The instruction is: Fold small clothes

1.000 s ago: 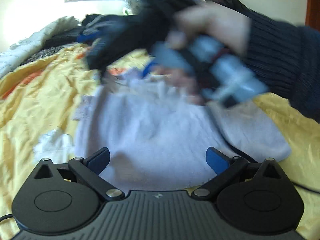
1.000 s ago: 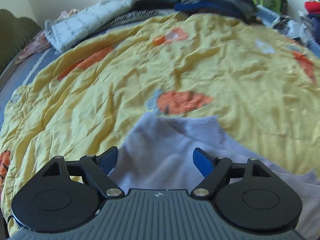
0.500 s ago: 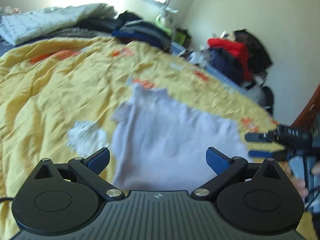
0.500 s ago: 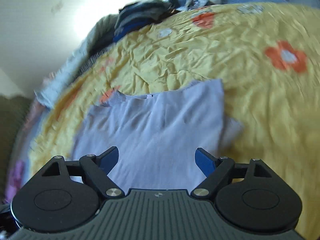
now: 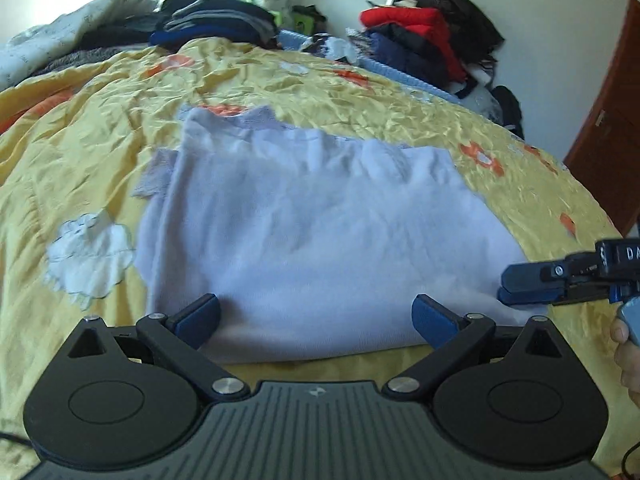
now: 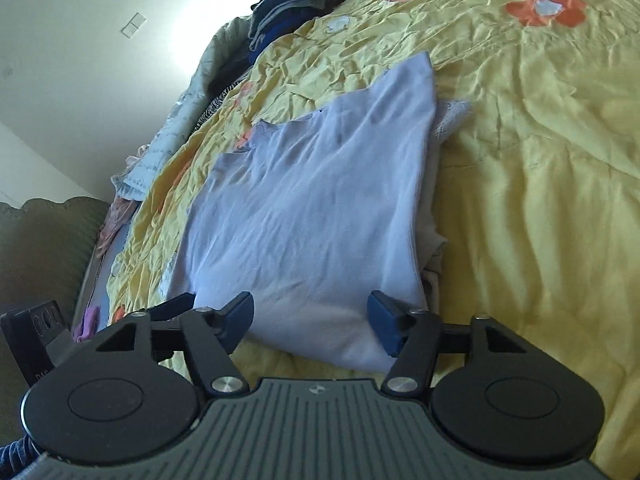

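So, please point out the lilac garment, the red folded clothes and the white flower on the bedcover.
lilac garment [image 5: 320, 240]: left wrist view, middle of its flat top layer.
red folded clothes [image 5: 412, 24]: left wrist view, top red fold of the pile.
white flower [image 5: 90, 258]: left wrist view, centre of the printed patch.

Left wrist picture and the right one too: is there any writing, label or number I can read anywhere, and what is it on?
"DA": white letters on the black body of the right gripper, cut off by the picture edge in the left wrist view.
Lettering on the black body of the left gripper, at the left edge of the right wrist view: too small to read.
Lilac garment, yellow bedspread: no text visible.
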`<state>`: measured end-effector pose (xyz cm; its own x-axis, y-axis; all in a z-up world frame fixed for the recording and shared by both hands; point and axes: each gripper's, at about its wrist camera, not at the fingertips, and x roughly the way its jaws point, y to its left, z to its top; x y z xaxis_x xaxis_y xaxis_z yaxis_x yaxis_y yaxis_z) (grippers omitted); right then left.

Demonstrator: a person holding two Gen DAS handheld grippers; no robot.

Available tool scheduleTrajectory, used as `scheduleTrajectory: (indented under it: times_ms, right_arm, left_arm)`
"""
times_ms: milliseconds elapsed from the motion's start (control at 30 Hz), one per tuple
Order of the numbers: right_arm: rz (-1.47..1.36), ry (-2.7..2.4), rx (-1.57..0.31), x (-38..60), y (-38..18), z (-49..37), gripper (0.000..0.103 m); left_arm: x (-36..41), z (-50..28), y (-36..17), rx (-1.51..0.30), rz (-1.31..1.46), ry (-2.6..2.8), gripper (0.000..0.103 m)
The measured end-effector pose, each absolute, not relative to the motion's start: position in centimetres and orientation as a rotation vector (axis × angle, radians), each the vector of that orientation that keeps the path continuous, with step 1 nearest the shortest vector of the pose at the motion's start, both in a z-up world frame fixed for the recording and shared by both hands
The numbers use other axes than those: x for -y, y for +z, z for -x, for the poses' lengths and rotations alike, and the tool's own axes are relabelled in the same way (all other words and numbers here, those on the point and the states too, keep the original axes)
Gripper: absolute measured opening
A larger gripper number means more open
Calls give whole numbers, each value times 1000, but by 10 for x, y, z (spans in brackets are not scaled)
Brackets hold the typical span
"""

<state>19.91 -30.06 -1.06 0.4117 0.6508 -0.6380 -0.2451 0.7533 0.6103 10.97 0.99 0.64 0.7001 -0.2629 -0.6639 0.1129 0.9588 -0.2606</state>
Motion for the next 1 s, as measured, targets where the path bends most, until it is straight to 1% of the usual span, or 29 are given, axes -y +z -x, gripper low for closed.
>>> scheduleTrajectory:
  times_ms: [67,133,167,267,300,433,567,633,667,733,800,833,867,900,933,1000]
  right_arm:
    - [-452,556,-1009,299,-2,-196,67]
    - [-446,540,-994,302,8,-191,76]
    - [-454,538,-980,307,12,-187,78]
    - [-535,519,-981,330,13,-180,79]
    - [-554,507,-988,336,12,-179,79]
    - [-547,457,-1025,347,3,-173,80]
    - [-599,455,-1039,349,-8,-171,80]
    - [-624,449,-1052,350,-14,-173,80]
    - [-633,451,-1058,350,-17,-174,79]
    - [-649,466,-1047,351,-19,-174,83]
    - [-656,476,-1043,352,-20,-172,83]
    - [-660,482,-1040,353,-20,-172,83]
    - [-666,488,-1037,354,-21,-172,83]
    - [-671,493,-1035,355,-21,-172,84]
    - [-678,497,-1031,356,-22,-172,84]
    - [-687,511,-1020,357,-23,-170,87]
  left_arm:
    - [-23,-103,18,-764,264,-182,103]
    - [-44,-96,24,-764,357,-159,103]
    - [-57,-95,22,-785,442,-146,103]
    - [-93,-95,0,-874,786,-122,103]
    - [-101,-92,-4,-848,875,-116,103]
    - [-115,-97,-16,-833,1103,-67,103]
    - [-110,-106,-15,-834,1127,-42,102]
    - [-108,-108,-16,-827,1136,-24,98]
    - [-108,-109,-16,-827,1141,-19,98]
    - [-108,-109,-15,-827,1142,-7,96]
    - [-105,-108,-12,-831,1107,18,87]
    - [-104,-108,-11,-836,1083,34,69]
    - [-102,-108,-11,-850,1062,59,47]
    - [-101,-109,-12,-866,1037,89,38]
    - [-101,-110,-12,-873,1019,108,30]
    - [-100,-111,-11,-881,1014,116,30]
